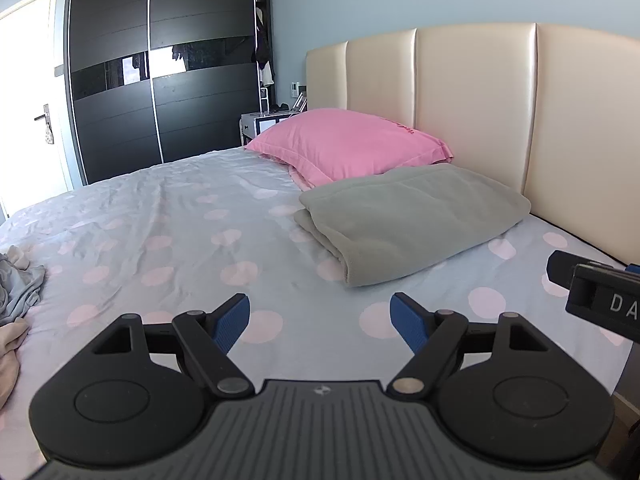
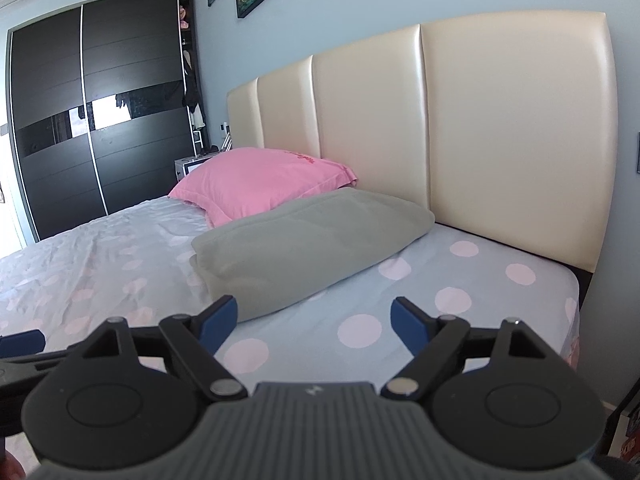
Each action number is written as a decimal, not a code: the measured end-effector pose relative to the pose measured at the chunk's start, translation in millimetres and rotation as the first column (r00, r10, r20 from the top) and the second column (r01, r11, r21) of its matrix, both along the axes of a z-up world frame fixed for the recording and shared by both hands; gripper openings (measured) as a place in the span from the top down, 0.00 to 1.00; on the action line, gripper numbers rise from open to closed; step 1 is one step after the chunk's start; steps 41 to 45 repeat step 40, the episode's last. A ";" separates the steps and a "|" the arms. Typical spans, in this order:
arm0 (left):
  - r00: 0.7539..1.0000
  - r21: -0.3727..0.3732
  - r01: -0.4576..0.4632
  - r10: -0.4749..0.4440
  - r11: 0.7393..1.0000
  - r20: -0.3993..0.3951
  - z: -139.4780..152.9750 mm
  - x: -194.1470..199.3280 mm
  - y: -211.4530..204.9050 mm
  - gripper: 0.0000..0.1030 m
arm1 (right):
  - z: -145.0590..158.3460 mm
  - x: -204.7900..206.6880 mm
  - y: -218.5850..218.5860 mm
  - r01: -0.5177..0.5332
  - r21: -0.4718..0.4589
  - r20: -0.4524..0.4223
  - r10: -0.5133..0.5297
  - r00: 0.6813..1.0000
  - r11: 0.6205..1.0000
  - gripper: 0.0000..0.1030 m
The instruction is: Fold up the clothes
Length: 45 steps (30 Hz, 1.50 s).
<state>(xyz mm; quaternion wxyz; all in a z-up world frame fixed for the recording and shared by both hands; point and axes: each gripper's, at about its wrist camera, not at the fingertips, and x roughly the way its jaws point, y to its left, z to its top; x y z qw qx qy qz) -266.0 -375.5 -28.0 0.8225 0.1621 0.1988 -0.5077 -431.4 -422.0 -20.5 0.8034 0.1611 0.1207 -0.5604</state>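
Two grippers hang above the bed, both with blue-padded fingers spread wide and nothing between them. From the left gripper [image 1: 320, 322], the folded grey garment [image 1: 412, 220] lies at about one o'clock on the polka-dot sheet [image 1: 180, 232], its thick folded edge turned towards the foot of the bed. A pink pillow [image 1: 348, 144] sits just behind it at twelve o'clock, touching its far edge, and both lie close to the cream padded headboard [image 1: 472, 100]. Off at nine o'clock a loose heap of grey and beige clothes [image 1: 16, 300] lies crumpled at the sheet's edge, well apart from the folded piece. At three o'clock, part of the right gripper shows.

From the right gripper [image 2: 314, 322], the grey garment lies nearer, between eleven and twelve o'clock, just beyond the left finger's blue pad [image 2: 218, 320]. Dark sliding wardrobe doors [image 2: 96, 120] stand at ten o'clock.
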 end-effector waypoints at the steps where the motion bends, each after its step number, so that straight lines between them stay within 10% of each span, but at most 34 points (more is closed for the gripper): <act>1: 1.000 0.003 0.000 0.000 1.000 0.002 -0.5 -0.2 -0.2 0.25 | 0.0 0.1 -0.1 -0.001 0.000 -0.001 0.001 1.000 1.000 0.17; 45: 0.999 0.028 0.005 -0.003 1.000 -0.047 -5.9 10.0 4.2 0.25 | -5.6 11.2 -4.8 -0.034 0.046 -0.043 0.036 0.998 0.998 0.16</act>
